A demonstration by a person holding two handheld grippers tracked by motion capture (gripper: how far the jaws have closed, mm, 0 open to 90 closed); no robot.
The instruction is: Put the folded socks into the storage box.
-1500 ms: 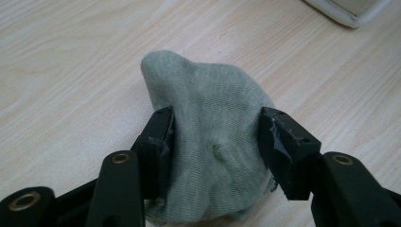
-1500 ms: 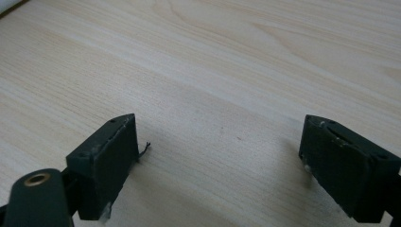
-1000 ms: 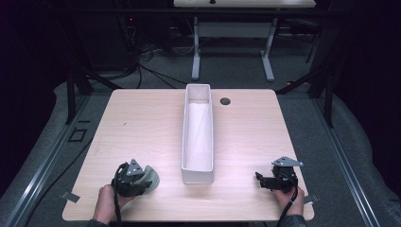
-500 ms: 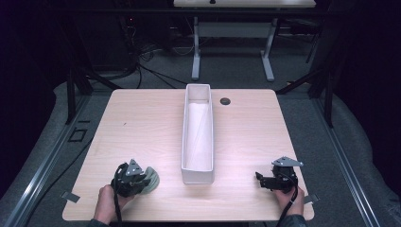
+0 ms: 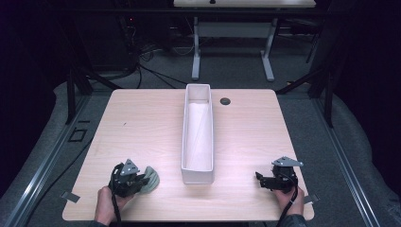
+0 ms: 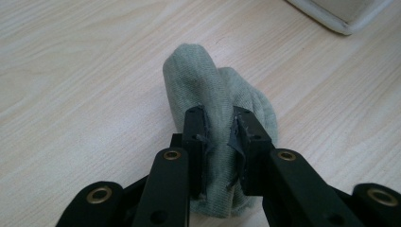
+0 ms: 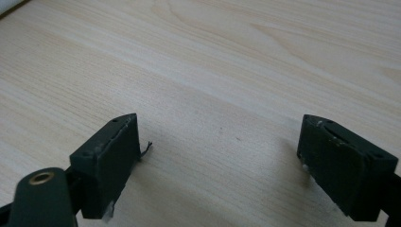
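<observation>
A rolled grey-green cloth [image 6: 198, 75], which looks like a sock, lies on the wooden table near its front left. My left gripper [image 6: 220, 118] is shut on it. Its jaws have just been closing and now pinch the fabric between both pads. From above, the cloth [image 5: 151, 178] sticks out to the right of the left gripper [image 5: 138, 181]. My right gripper [image 7: 222, 142] stands open just above bare table at the front right [image 5: 259, 179], with nothing between its fingers.
A long white bin [image 5: 197, 176] runs down the middle of the table [image 5: 142, 123], from near the front edge towards the back. Its near corner [image 6: 331, 14] lies just past the cloth. A dark round grommet [image 5: 225, 100] sits at the back.
</observation>
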